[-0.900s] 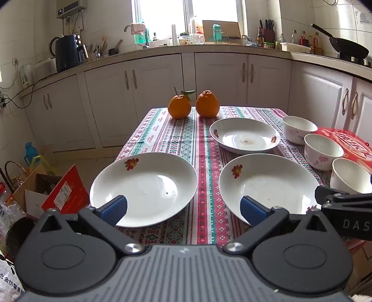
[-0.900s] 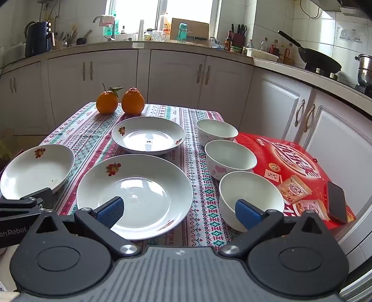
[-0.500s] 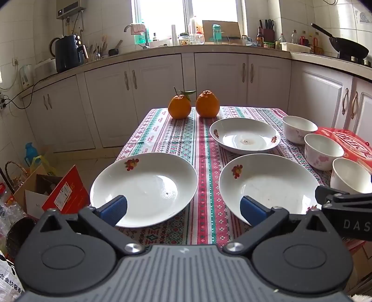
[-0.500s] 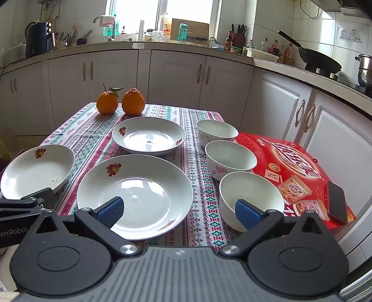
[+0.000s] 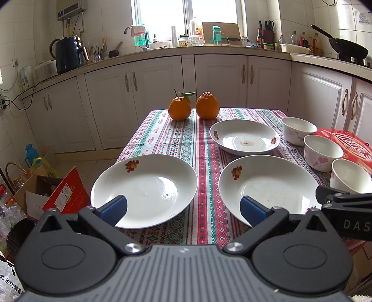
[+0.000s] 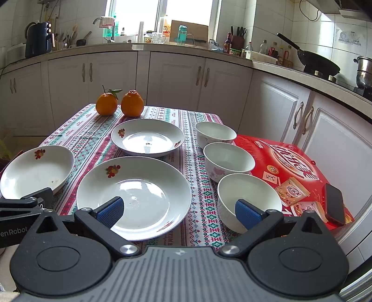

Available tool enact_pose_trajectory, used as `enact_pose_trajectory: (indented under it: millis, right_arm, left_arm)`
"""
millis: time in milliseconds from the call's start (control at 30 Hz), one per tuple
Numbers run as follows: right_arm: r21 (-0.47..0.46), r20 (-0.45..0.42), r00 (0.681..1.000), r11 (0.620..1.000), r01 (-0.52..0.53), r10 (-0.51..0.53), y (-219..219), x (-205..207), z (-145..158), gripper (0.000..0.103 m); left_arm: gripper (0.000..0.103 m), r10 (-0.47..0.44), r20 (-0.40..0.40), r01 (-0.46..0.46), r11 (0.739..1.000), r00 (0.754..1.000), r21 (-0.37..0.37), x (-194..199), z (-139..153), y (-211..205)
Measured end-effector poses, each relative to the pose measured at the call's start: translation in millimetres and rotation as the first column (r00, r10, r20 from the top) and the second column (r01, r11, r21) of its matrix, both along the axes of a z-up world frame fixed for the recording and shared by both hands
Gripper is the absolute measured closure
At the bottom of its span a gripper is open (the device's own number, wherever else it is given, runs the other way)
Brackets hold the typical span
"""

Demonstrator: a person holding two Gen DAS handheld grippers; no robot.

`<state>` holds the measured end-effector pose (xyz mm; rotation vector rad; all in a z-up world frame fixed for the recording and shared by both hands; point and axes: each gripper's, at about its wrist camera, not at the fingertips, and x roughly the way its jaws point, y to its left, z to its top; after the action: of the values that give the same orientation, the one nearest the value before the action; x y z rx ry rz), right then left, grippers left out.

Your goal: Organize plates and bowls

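Patterned tablecloth (image 5: 200, 148), plates (image 5: 145, 188) – upright, bowls (image 6: 229, 158)

Each camera sits just behind its own tool, looking forward and down over the near edge of the counter (image 5: 162, 130) toward the kitchen cabinets, the left view set further left, and both share the middle plate (image 5: 267, 183) (image 6: 139, 192) and two oranges (image 5: 193, 109) (image 6: 119, 103).

Bright daylight from the blown-out window (image 5: 186, 18) glares on plates; sharp, edges fisheye-bent.
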<state>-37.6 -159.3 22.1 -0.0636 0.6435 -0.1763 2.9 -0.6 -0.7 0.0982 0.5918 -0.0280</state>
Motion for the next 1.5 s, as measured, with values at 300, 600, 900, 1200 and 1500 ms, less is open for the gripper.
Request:
enact_pose_trajectory:
  millis: [300,600,900,1200,1500]
  right_arm:
    - [-0.005,0.003,1.000,1.000,0.002,-0.002,0.4,-0.5,1.0,0.000]
    - [-0.004,0.004,1.000,1.000,0.002,-0.002,0.3,-0.9,1.4,0.000]
    - [-0.005,0.005,1.000,1.000,0.001,-0.001,0.7,-0.8,0.8,0.000]
    - [-0.003,0.007,1.000,1.000,0.000,0.000,1.0,-1.6,3.8,0.000]
    - [-0.002,0.008,1.000,1.000,-0.002,0.002,0.6,-1.7,3.1,0.000]
  left_arm:
    - [0.001,-0.002,0.005,0.002,1.000,1.000,0.001,-5.9,5.8,0.7]
    - [0.001,-0.001,0.009,0.001,1.000,1.000,0.004,-7.1,6.3,0.2]
    - [0.001,-0.002,0.008,0.002,1.000,1.000,0.004,-7.2,6.5,0.3]
    - [0.001,-0.001,0.009,0.001,1.000,1.000,0.005,-8.1,7.5,0.1]
    - [0.001,-0.002,0.009,0.002,1.000,1.000,0.005,-8.4,7.8,0.1]
